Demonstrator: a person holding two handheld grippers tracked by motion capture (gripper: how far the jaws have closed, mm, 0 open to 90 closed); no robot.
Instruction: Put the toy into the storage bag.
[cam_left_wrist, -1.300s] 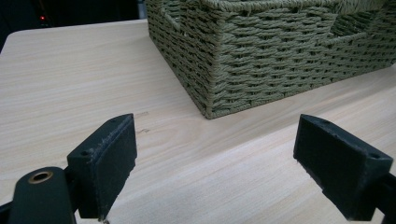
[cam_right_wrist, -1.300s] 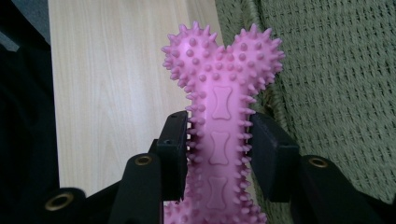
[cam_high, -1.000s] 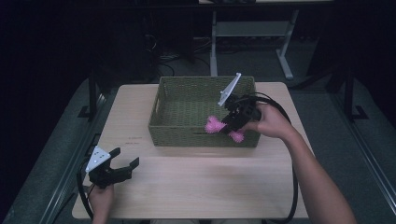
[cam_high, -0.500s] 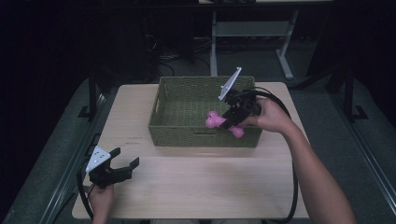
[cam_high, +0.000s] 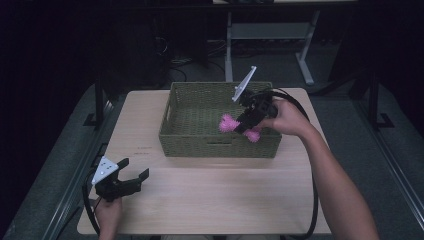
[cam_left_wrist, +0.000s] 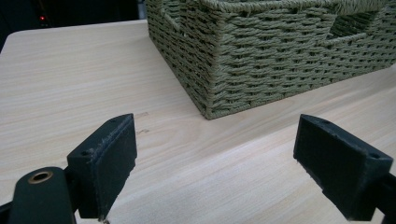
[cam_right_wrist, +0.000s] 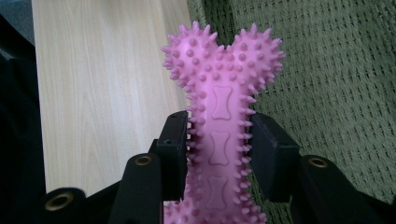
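Your right gripper (cam_high: 243, 123) clamps its fingers on the pink spiked bone toy (cam_right_wrist: 219, 126) above the woven basket (cam_high: 200, 141), while your left gripper (cam_high: 131, 178) rests wide open, empty, on the table (cam_high: 225, 190).

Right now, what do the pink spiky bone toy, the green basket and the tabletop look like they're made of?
The pink bone toy looks like soft moulded rubber or plastic, matte, covered in small nubs with bone shapes pressed into its shaft. The basket appears woven from twisted olive-green cord or paper rope; the braided rows show plainly. The table looks like light wood or wood-grain laminate, smooth, with fine streaked grain.
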